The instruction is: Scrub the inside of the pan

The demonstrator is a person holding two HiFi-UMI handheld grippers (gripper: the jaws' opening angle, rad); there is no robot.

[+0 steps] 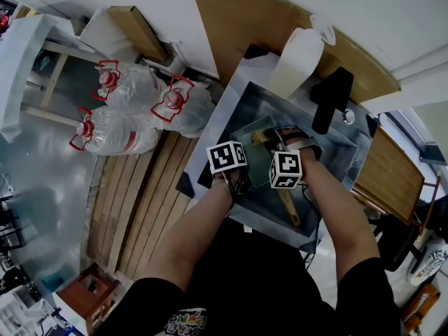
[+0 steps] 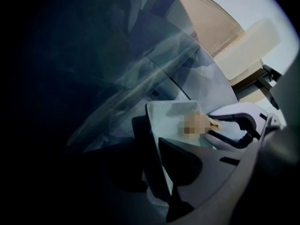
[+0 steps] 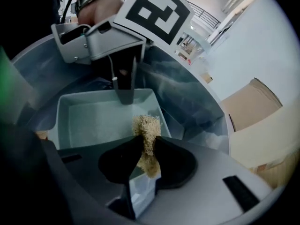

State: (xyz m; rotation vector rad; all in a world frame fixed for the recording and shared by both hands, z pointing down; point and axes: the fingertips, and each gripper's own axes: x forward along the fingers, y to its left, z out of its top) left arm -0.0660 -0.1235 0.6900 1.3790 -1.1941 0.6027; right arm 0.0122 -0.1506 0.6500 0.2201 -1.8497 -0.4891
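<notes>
The pan (image 3: 89, 121) sits in the sink (image 3: 187, 97), square and pale. The left gripper (image 2: 151, 134) has its jaws clamped on the pan's wall. The right gripper (image 3: 145, 151) has its jaws pinched on a tan scrubber (image 3: 146, 125), which hangs over the pan's near edge.

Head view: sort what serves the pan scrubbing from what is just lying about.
In use: pan, gripped by its wall in the left gripper; scrubber, in the right gripper; sink.
Lying about: water bottles on the floor; white jug beside the sink; wooden handle in the sink.
</notes>
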